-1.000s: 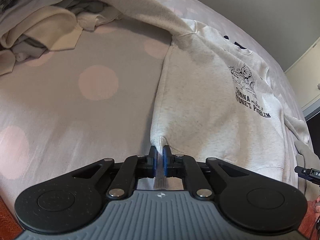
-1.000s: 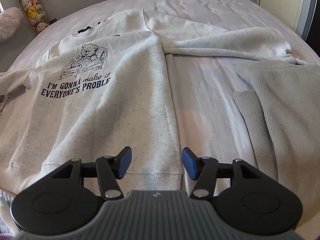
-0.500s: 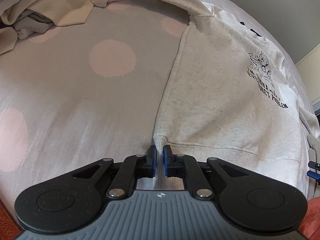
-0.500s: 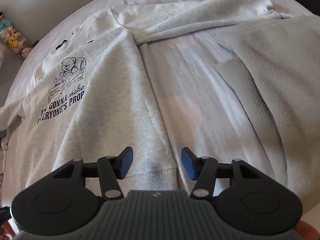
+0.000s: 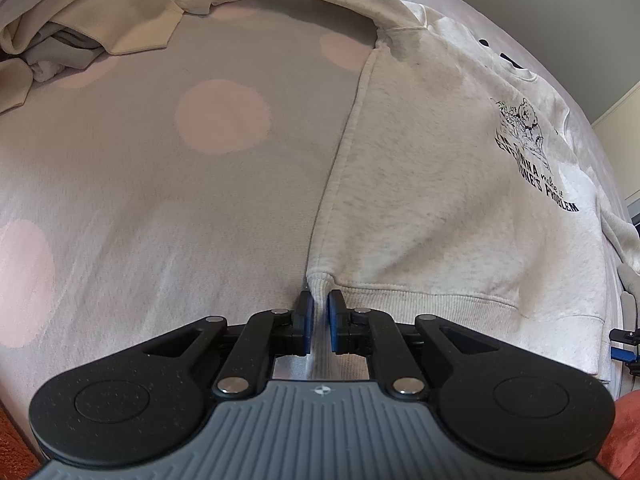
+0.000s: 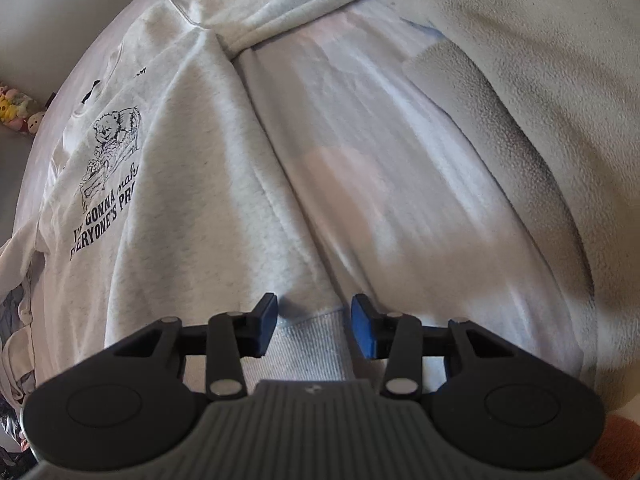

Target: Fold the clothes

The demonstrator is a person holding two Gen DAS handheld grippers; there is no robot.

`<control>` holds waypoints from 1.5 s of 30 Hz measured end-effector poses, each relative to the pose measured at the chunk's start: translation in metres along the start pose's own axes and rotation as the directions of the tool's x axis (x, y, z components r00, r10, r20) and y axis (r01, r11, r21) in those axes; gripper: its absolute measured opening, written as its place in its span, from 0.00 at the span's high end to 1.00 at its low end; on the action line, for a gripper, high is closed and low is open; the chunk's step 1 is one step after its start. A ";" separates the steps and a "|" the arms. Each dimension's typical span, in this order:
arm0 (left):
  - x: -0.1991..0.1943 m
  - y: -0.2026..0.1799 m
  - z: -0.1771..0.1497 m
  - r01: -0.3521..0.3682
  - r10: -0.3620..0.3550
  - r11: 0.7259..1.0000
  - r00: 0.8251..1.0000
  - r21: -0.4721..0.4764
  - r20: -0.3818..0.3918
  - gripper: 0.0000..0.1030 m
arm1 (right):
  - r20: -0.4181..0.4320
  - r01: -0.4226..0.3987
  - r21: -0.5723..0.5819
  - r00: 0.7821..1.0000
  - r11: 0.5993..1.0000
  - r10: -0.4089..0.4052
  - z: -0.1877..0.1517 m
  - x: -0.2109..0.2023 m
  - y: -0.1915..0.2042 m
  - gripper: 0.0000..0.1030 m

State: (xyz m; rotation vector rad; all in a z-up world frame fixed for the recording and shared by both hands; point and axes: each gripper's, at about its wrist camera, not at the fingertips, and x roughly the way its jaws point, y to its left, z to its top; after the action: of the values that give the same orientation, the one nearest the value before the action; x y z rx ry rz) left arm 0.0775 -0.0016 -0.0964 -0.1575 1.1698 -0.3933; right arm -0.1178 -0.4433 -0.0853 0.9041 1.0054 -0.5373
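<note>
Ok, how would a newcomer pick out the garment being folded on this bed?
On the polka-dot bedsheet, look beside the heaped clothes. The sweatshirt lies flat and alone carries a bear drawing with black lettering on its pale speckled front.

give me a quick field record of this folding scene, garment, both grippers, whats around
garment: light grey sweatshirt with a bear print, lying flat and face up on the bed
surface: bedsheet with pale pink dots
left gripper: shut on the ribbed hem corner of the sweatshirt
right gripper: jaws have just been closing, with the other hem corner between them, pads not yet pressing
clothes pile: far end of the bed, left wrist view
grey fleece: beside the sweatshirt, right wrist view
</note>
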 end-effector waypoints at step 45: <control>-0.049 -0.007 0.005 0.080 -0.073 0.986 0.996 0.148 -0.052 0.83 | 0.122 0.259 -0.454 0.966 0.852 -0.228 -0.015 -0.054 0.030 0.65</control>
State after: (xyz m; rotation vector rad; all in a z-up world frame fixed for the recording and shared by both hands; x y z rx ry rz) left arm 0.0640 0.0098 -0.0504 -0.0631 1.1772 -0.5537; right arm -0.1273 -0.4153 -0.0296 0.3261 1.1359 -0.5004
